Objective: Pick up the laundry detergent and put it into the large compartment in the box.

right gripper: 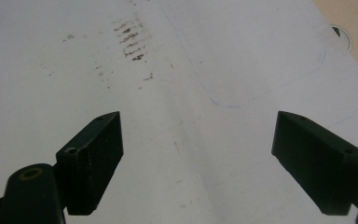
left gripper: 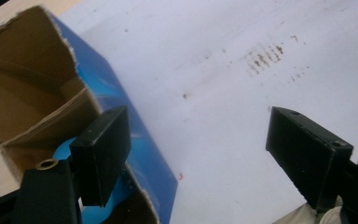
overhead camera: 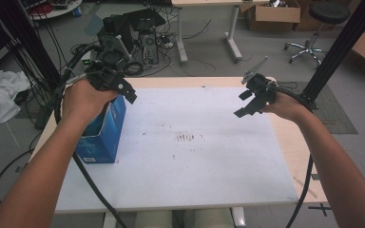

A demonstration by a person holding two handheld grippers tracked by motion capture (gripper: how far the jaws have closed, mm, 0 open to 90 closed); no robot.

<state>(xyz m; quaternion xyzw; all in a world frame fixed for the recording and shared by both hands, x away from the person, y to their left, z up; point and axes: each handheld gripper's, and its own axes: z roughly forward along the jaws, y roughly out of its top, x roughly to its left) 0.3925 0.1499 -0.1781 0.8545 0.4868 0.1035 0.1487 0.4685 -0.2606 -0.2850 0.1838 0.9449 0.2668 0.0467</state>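
Standing at the left of the high view, on the table's (overhead camera: 266, 156) white surface, the blue box (overhead camera: 105, 135) has an open top with ragged, torn cardboard edges and a plain brown inside. Something light blue lies within it, in the lower left of the left gripper view, too hidden by a jaw to make out. The left gripper (overhead camera: 119, 85) hovers just above the box, jaws spread wide with nothing between them; the hand covers much of the box. At centre right, the right gripper (overhead camera: 247, 104) hangs over bare table, well apart from the box, jaws spread and empty
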